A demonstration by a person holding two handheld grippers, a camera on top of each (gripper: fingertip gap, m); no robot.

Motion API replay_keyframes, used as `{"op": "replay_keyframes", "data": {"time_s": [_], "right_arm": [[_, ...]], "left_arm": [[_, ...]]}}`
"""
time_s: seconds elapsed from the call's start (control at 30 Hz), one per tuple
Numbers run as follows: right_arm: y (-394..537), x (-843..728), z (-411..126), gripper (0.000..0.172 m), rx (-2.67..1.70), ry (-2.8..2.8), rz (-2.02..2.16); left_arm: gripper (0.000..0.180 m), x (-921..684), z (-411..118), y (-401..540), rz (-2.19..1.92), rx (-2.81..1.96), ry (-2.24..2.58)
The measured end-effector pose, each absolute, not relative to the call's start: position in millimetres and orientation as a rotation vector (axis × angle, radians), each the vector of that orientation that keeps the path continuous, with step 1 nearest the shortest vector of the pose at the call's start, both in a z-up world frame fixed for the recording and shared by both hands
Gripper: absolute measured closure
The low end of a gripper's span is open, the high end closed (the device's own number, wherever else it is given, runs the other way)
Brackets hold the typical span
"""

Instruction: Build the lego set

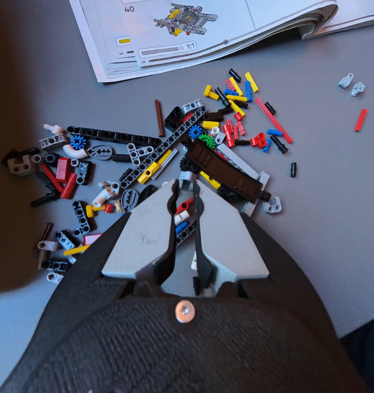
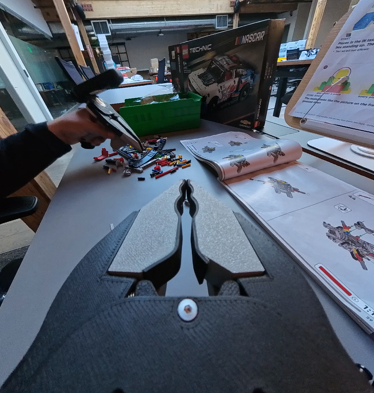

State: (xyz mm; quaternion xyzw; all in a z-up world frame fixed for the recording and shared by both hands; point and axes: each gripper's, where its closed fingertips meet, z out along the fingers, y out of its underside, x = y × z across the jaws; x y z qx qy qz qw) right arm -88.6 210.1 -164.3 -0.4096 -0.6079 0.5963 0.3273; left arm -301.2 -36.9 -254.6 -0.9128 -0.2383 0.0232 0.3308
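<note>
My left gripper (image 1: 186, 184) points down into a pile of small building pieces (image 1: 152, 157) on the grey table (image 1: 322, 223). Its fingertips are closed on a small light grey connector piece (image 1: 187, 176), next to a dark brown curved panel (image 1: 222, 168) and a yellow pin (image 1: 210, 180). Red, white and blue pieces show on the table through the slot between its fingers. The right wrist view shows a hand holding this gripper (image 2: 142, 148) with its tips in the pile. My right gripper (image 2: 186, 181) is shut with nothing between its tips, above bare table in front of the pile (image 2: 147, 157).
An open instruction booklet (image 2: 288, 191) lies right of the pile; it also shows in the left wrist view (image 1: 181, 32). A green bin (image 2: 160, 117) and a standing set box (image 2: 224, 74) are behind the pile. A board with a printed sheet (image 2: 341, 74) stands at the far right. About 35 cm separates my left fingertips from my right.
</note>
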Motion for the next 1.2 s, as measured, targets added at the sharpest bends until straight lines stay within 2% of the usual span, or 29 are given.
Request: {"op": "replay_keyframes", "data": {"time_s": [0.27,0.53,0.97,1.2], "right_arm": [[206,-89,-166,0.172,-1.067,-1.616,1.559],[206,-88,-165,0.172,-1.066,-1.612,1.568],[205,-89,-166,0.172,-1.067,-1.620,1.568],[204,-89,-166,0.172,-1.065,-1.624,1.568]], "left_arm": [[0.166,-282,-267,-26,-0.073,-2.433,-0.561],[0.164,-294,-224,-36,-0.099,-2.250,-0.645],[0.160,-302,-236,-46,-0.147,-2.246,-0.727],[0.152,-291,-235,-9,-0.125,-2.218,-0.664]]}}
